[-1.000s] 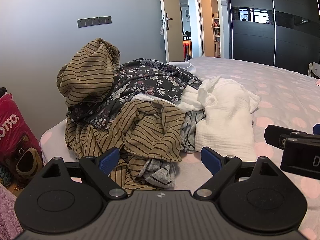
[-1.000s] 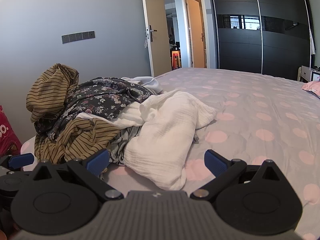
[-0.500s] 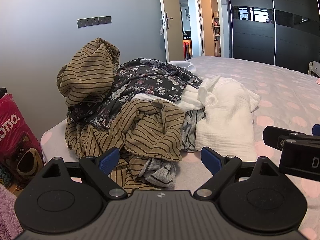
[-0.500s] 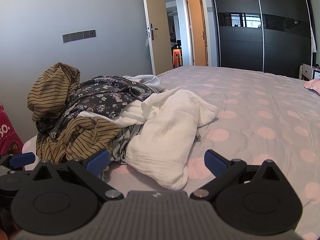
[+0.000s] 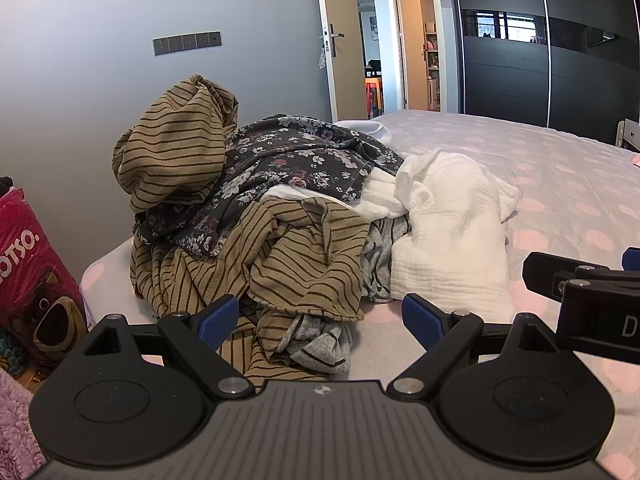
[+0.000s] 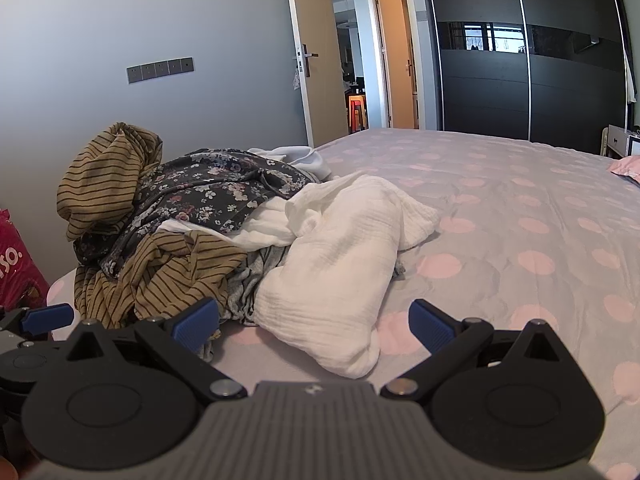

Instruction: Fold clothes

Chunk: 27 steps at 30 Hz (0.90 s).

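Left wrist view: the left gripper (image 5: 320,316) is seen with its blue-tipped fingers (image 5: 218,317) spread wide, and nothing is held between them. It is pointed at a pile of clothes (image 5: 280,216) heaped at the near corner of a bed (image 5: 560,168) covered in grey with pink dots. In the pile, a tan striped garment (image 5: 176,148) is bunched at the top left, a dark floral piece (image 5: 288,164) is draped across the middle, and a white crinkled cloth (image 5: 452,240) is laid on the pile's right side. A grey item (image 5: 316,344) is tucked at the pile's front edge, just ahead of the gripper. A pink bag (image 5: 28,264) stands left of the pile, off the bed. The right gripper (image 5: 580,292) is partly seen to the right of the pile.

Right wrist view: the right gripper (image 6: 314,324) is also seen wide open and empty. The white cloth (image 6: 344,252) is found directly ahead of it, with the rest of the pile (image 6: 168,220) to the cloth's left. A door (image 6: 304,56) and a dark wardrobe (image 6: 520,52) are seen beyond the bed (image 6: 520,200).
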Available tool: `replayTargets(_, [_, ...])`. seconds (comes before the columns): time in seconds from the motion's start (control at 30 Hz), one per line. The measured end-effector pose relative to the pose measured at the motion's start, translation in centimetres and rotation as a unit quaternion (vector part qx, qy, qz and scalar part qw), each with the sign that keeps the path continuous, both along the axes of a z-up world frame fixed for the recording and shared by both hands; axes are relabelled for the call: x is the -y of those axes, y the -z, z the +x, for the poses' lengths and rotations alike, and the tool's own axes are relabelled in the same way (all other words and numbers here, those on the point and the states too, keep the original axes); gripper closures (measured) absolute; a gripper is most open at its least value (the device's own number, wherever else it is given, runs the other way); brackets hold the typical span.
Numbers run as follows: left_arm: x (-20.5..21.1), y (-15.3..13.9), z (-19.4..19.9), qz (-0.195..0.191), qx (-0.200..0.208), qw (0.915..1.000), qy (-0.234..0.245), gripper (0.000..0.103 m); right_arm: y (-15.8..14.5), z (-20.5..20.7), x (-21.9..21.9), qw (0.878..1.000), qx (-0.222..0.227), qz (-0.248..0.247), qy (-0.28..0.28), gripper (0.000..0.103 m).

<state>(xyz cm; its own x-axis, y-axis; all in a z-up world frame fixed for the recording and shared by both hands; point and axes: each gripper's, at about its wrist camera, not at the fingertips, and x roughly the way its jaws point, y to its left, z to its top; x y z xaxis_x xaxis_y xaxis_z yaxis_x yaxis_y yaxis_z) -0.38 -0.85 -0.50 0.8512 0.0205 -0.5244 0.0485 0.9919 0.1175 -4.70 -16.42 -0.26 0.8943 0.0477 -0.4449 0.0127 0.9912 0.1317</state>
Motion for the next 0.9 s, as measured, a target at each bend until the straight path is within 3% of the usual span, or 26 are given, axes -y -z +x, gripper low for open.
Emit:
replayTargets(0.7, [0.4, 0.9, 1.4, 0.002, -0.027, 0.9996, -0.001, 0.013, 0.7, 0.9, -0.2, 1.0, -0.006, 0.004, 0.002, 0.002])
replayTargets(0.9, [0.9, 1.7, 3.2, 0.01, -0.03, 0.9995, -0.006, 0.016, 1.7, 2.9, 0.3, 0.999, -0.03, 0.028, 0.006, 0.004])
